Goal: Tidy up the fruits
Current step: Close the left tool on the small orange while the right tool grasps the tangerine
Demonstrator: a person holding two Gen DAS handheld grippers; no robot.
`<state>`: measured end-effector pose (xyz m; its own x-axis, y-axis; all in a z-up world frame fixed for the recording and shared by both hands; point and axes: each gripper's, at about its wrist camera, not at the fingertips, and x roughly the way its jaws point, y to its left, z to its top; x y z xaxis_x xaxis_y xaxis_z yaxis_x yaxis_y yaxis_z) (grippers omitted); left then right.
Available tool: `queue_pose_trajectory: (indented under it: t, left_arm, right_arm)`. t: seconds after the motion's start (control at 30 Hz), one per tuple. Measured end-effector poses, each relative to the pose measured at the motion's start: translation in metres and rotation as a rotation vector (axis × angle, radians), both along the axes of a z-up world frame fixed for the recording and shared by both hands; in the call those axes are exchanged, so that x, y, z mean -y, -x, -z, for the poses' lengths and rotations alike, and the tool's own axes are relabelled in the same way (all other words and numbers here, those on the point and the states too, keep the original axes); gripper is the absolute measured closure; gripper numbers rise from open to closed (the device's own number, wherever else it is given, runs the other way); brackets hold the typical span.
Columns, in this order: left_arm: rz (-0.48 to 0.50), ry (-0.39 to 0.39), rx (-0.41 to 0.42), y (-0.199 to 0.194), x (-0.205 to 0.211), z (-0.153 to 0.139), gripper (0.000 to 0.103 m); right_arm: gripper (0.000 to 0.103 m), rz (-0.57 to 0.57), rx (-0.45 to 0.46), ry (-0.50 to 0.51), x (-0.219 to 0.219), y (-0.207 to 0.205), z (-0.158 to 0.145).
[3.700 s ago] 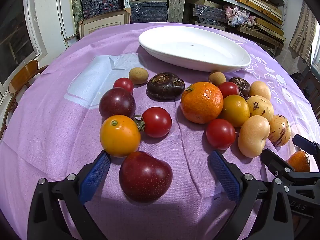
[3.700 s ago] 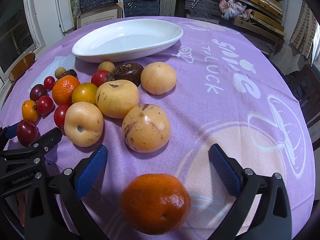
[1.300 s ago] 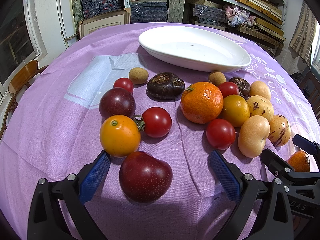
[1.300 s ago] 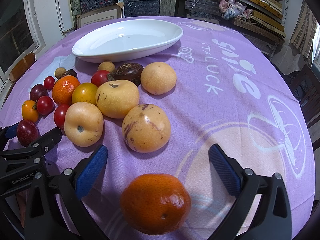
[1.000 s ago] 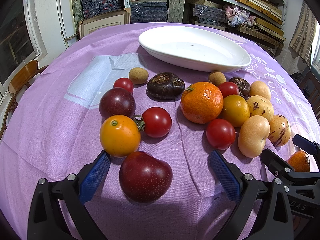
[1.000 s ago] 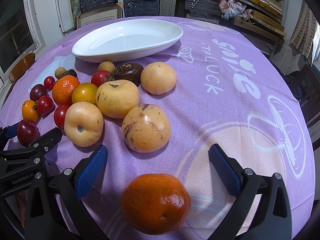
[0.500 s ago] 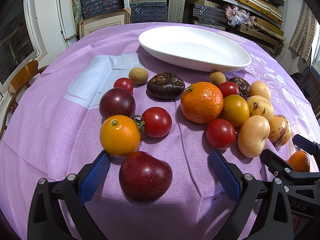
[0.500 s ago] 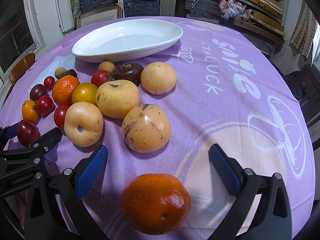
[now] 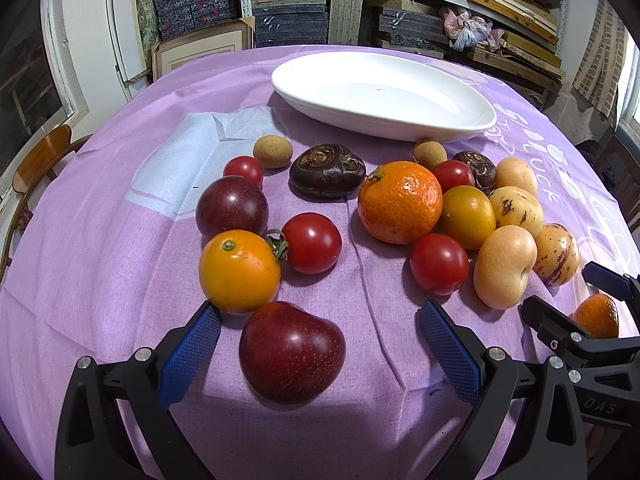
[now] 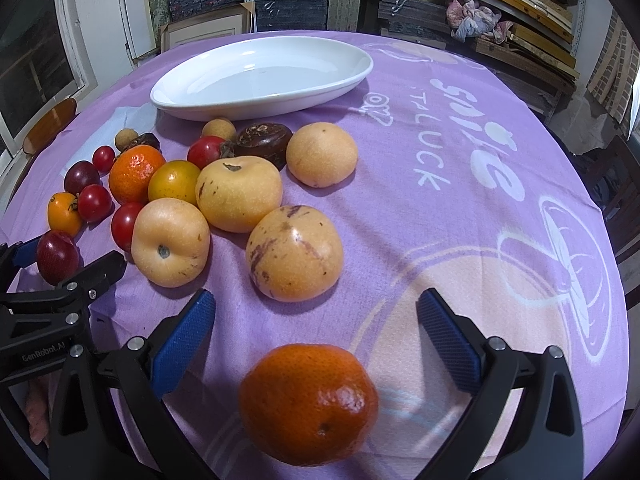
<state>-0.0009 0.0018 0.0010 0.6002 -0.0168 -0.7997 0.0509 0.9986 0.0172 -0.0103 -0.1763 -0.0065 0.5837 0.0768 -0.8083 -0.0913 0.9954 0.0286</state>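
Several fruits lie on a purple tablecloth (image 9: 100,240) in front of an empty white oval dish (image 9: 384,96). My left gripper (image 9: 318,340) is open, its blue pads either side of a dark red plum (image 9: 292,352) without touching it. An orange tomato (image 9: 239,271) sits just past the left pad. My right gripper (image 10: 316,334) is open around a tangerine (image 10: 308,402) lying between its fingers, with a speckled yellow melon-pear (image 10: 294,253) just ahead. Each gripper shows at the edge of the other's view.
Red tomatoes, a second tangerine (image 9: 400,202), a purple plum (image 9: 232,206), dark water chestnuts (image 9: 327,170), longans and pale pears cluster mid-table. Shelves of stacked goods (image 9: 360,12) stand behind. A wooden chair (image 9: 40,160) sits at the left table edge.
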Motion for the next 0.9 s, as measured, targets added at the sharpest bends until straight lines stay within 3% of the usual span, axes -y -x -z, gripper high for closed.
queue_pose_trajectory:
  t: [0.23,0.33,0.53,0.73,0.9]
  left_arm:
    - [0.06,0.007,-0.009,-0.002,-0.003,-0.001,0.003]
    - [0.063,0.047,0.016,-0.003,-0.01,-0.005,0.003]
    - [0.065,0.099,0.01,-0.007,-0.017,-0.01,0.003]
    - [0.058,0.041,0.085,-0.005,-0.021,-0.022,0.003]
    - [0.062,0.051,0.052,-0.011,-0.026,-0.018,0.018]
  right_arm:
    - [0.004,-0.018,0.009,-0.008,0.006,0.005,-0.007]
    - [0.004,-0.004,0.063,-0.006,0.011,0.009,-0.016]
    - [0.004,-0.024,0.077,-0.02,0.013,0.011,-0.019]
    - [0.004,-0.044,0.109,-0.001,0.009,0.016,-0.024]
    - [0.004,-0.045,0.106,-0.016,0.011,0.016,-0.025]
